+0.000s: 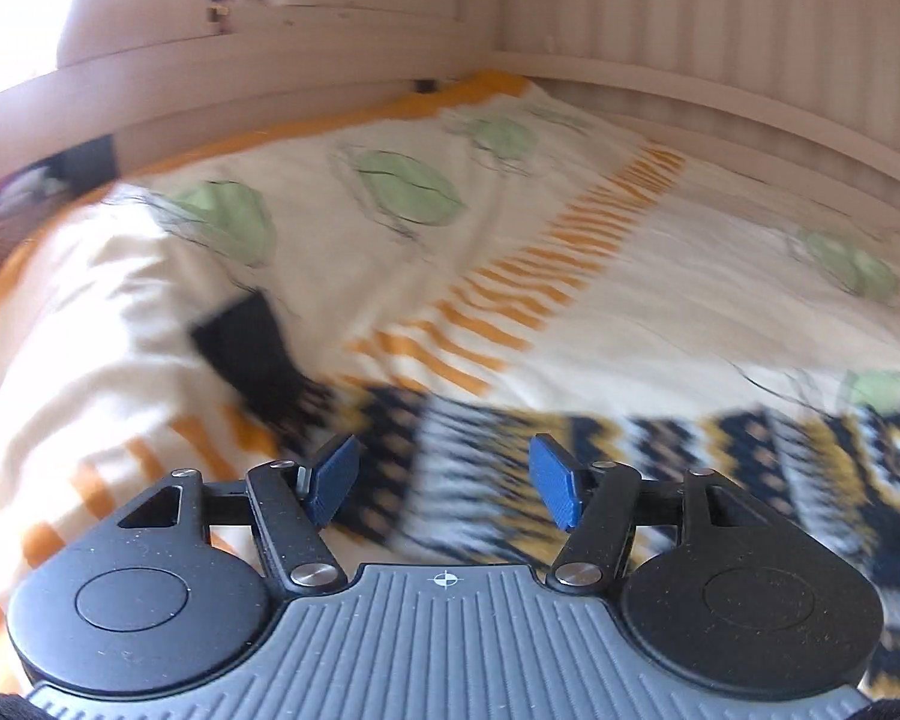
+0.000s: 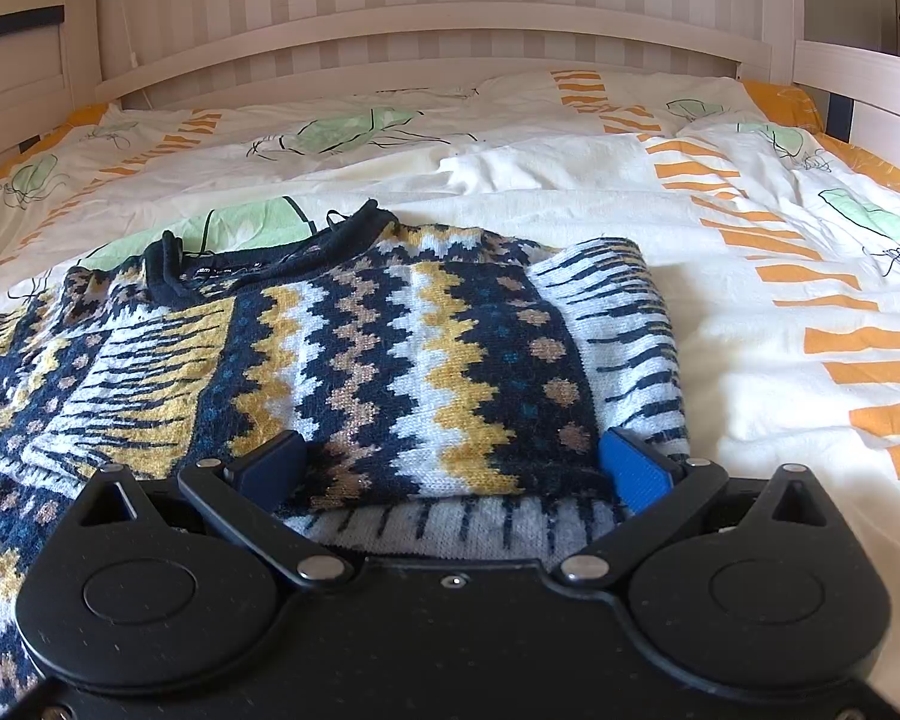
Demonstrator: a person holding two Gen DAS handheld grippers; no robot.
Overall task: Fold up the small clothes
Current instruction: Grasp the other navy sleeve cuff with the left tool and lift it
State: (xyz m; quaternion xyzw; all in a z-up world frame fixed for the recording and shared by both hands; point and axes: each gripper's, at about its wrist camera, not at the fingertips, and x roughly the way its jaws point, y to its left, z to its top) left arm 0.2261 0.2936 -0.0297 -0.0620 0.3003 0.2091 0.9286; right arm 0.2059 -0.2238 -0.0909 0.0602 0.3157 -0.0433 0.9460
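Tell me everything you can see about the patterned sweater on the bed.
The sweater is a thick knit in navy, white, mustard and tan zigzag bands, with a dark ribbed collar and a label inside. It lies flat on the bedcover, its right side folded over the front. The right gripper straddles its near edge, fingers apart.

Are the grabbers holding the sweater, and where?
The left gripper holds nothing: its jaws stand apart above the sweater. The right gripper straddles a folded part at the sweater's near edge, jaws wide; whether it pinches it cannot be told.
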